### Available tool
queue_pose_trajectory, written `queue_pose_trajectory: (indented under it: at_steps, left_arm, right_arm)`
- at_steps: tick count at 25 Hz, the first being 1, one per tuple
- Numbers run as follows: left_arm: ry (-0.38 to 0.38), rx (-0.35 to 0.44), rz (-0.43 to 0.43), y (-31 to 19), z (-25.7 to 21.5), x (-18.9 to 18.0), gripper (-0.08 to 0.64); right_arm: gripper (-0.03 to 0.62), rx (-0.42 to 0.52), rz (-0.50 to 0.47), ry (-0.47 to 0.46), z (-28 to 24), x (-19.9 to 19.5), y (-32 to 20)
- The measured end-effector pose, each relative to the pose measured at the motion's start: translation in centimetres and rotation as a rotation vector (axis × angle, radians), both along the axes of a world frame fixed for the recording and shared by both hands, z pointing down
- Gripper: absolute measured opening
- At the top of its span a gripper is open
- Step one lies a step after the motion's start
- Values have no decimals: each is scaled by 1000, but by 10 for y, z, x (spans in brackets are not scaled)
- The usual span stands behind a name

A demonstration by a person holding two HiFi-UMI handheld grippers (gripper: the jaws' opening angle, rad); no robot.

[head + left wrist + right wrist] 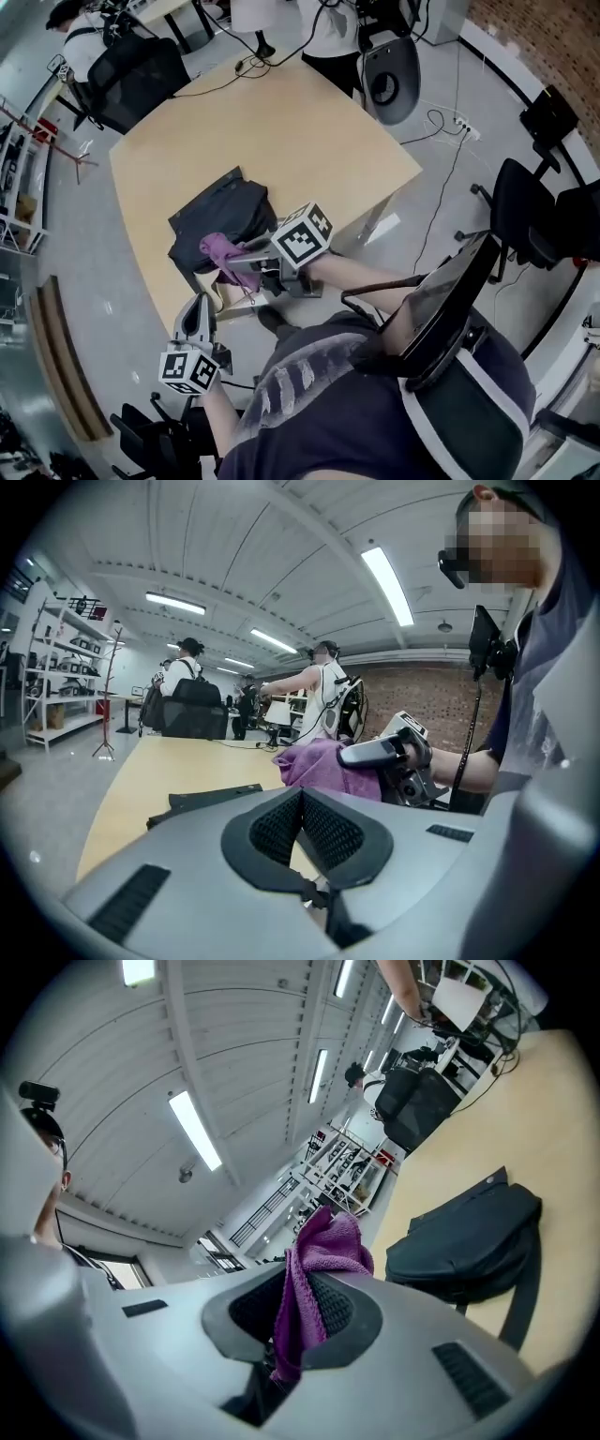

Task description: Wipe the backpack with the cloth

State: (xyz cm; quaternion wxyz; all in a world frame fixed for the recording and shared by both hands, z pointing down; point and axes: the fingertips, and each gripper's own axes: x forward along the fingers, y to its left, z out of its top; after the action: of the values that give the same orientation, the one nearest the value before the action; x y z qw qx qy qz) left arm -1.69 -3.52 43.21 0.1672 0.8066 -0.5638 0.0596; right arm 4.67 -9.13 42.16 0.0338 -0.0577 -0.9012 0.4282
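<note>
Backpack (pixel 223 217): black, lying flat on the tan table (pixel 281 122), close to the table's near edge and well away from its far side. I note the purple cloth (pixel 218 251) at the near end of the backpack in the head view, overlapping its dark fabric. I cannot tell whether the cloth actually presses on it: the right gripper view shows the bunched cloth standing up from the jaws, with the backpack beyond it to the right. Right gripper (pixel 246 265): fingers closed tight on the cloth, with a fold pinched between the two pads and a tail hanging down behind them. A bare forearm (pixel 366 272) runs back from this gripper toward the seated body. Left gripper (pixel 197 309): fingers brought together, pads meeting at their tips, nothing between them. I find it low at the table's near edge, apart from the backpack. Its own view looks across the tabletop, with the right gripper and the cloth ahead to the right. Beyond the far side of the table I record a black office chair (pixel 136 75) and a person (pixel 80 33) beside it
</note>
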Motion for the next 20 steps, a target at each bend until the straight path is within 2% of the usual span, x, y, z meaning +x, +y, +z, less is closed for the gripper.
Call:
queue_pose_trajectory:
  at_steps: [4,10,16,20]
  left_arm:
    - [-6,-31,-16,23,2,42,6]
    - [-23,-33,-45,47,-2,61,6]
    - [-39,-10,-54,72,-12,58,6]
    - [-26,-21,0,82,0,83,6]
  right_arm:
    - [31,-5,-26,5,1,34,14]
    - [31,7,-48,-8,-4,54,32]
    - [31,118,-42,-12,-17,57,61]
    - [31,164,-43,8,-9,88,82]
